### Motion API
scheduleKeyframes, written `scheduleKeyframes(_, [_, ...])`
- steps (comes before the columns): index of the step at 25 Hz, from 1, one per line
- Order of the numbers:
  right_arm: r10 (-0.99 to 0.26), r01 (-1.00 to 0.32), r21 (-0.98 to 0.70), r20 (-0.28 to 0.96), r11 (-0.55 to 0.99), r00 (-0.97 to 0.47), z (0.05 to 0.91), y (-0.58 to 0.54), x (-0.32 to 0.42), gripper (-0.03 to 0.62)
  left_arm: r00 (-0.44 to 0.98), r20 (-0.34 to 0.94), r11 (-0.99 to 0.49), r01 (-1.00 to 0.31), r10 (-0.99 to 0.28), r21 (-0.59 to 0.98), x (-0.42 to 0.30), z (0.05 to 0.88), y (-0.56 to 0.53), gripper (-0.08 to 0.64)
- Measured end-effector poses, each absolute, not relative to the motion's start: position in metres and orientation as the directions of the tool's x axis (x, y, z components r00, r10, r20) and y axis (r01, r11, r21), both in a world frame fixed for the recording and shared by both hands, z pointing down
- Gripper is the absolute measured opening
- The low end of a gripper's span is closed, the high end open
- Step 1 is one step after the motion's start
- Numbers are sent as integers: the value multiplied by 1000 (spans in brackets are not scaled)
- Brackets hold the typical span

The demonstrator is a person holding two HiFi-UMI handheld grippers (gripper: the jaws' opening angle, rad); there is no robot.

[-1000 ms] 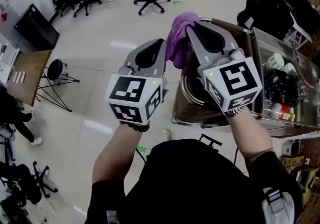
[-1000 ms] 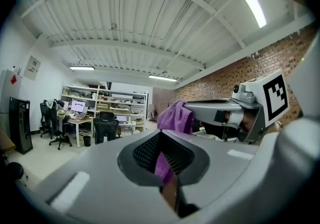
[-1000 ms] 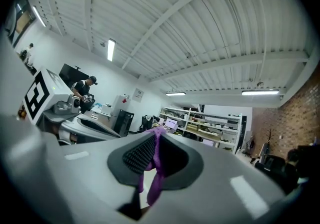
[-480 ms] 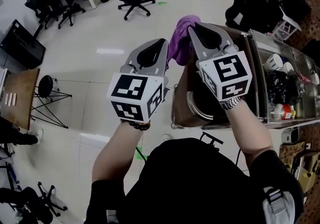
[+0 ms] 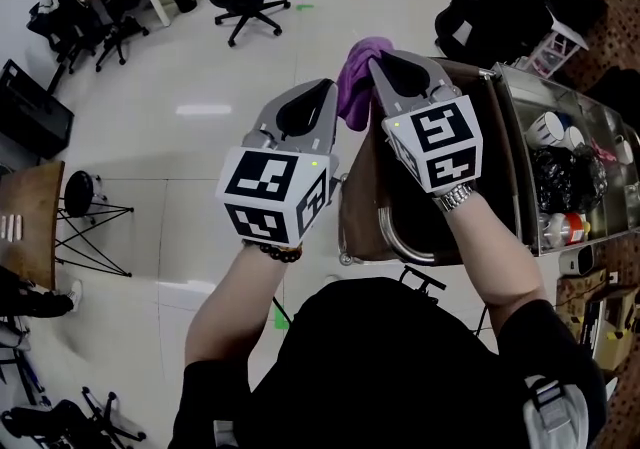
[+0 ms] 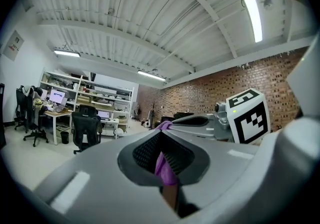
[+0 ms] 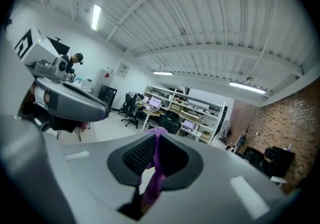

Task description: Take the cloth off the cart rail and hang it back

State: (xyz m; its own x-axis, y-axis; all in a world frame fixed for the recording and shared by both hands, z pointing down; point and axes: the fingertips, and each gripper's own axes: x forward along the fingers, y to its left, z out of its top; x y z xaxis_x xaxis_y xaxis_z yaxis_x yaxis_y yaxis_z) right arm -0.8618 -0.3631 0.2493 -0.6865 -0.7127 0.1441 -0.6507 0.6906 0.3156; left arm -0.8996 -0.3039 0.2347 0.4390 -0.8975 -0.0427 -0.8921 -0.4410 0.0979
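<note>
As left gripper [image 5: 325,87] and right gripper [image 5: 374,59] clamp cloth [image 5: 356,72], the cart [image 5: 390,229] stands below.

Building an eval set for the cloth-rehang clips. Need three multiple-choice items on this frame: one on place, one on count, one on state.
1. Where is the purple fabric cloth?
A. draped on the cart rail
B. up in the air between the two grippers
C. on the floor

2. How many grippers have the cloth between their fingers?
A. none
B. one
C. two

3. What shape is the cloth in?
A. spread flat
B. bunched up
C. folded into a neat square

Answers:
1 B: the head view shows it raised between the left gripper and the right gripper, beside the steel cart and not lying on it.
2 C: each gripper view shows purple fabric pinched between that gripper's fingers.
3 B: it shows as a crumpled wad between the gripper tips.
</note>
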Motion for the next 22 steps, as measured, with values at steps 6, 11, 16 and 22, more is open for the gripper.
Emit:
scheduleKeyframes(6, [-743, -658, 348, 253, 668, -620, 295, -387, -853, 29, 467, -42, -468, -875, -883, 120, -903, 241, -320, -12])
scheduleKeyframes(11, [-767, -680, 355, 295, 642, -569, 314, -397, -827, 29, 492, -45, -493, -861, -870, 127, -894, 243, -329, -12])
scheduleKeyframes(16, [-768, -682, 357, 347, 639, -538, 334, -402, -810, 29, 511, -42, -512, -850, -859, 128, -883, 246, -336, -12])
scheduleKeyframes(22, [-726, -661, 321, 431, 678, -536, 369, -402, -803, 31, 518, -25, -517, -846, -855, 130, -871, 255, -340, -12])
